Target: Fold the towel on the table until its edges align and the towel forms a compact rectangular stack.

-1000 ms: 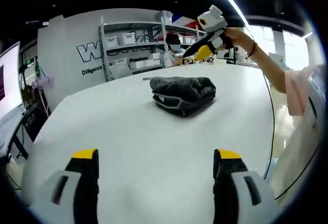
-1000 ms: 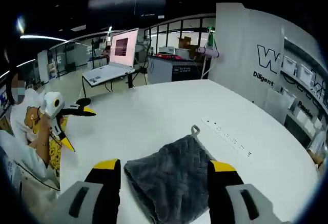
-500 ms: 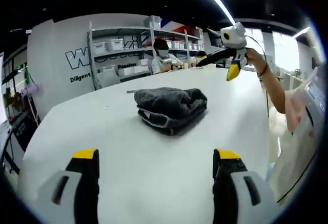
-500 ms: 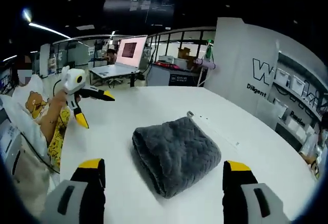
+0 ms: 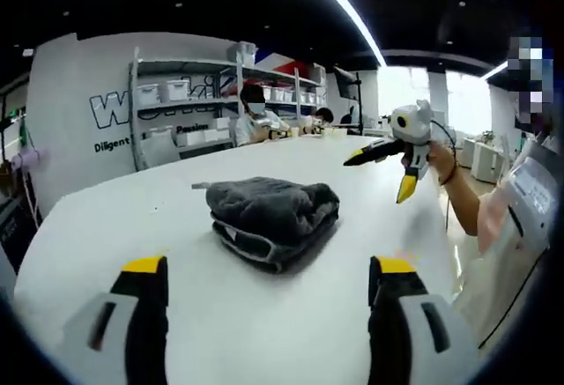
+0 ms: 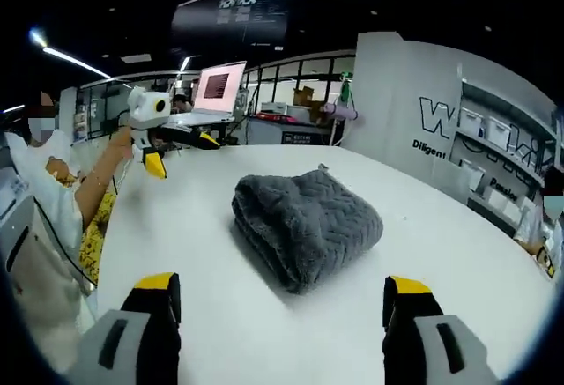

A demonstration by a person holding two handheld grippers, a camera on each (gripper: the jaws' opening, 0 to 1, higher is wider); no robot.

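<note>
A dark grey quilted towel (image 5: 273, 218) lies folded into a thick, compact bundle on the white round table (image 5: 106, 226). In the left gripper view my left gripper (image 5: 269, 267) is open and held short of the towel, with nothing between its yellow-tipped jaws. My right gripper (image 5: 379, 176) hangs open in a hand to the towel's right, above the table. The right gripper view shows the towel (image 6: 304, 226) ahead of my open right gripper (image 6: 282, 283). The left gripper (image 6: 182, 157) is raised at the left, open and clear of the towel.
Shelves with white bins (image 5: 176, 94) and seated people (image 5: 256, 112) stand beyond the table's far edge. A screen (image 6: 220, 85) and desks lie behind the other side. The person's arm (image 5: 458, 200) and body run along the table's near edge (image 6: 97, 173).
Both views have shifted with the hands. The right gripper has backed away from the towel, which was between its jaws a second ago. The towel stays folded and both grippers stay open.
</note>
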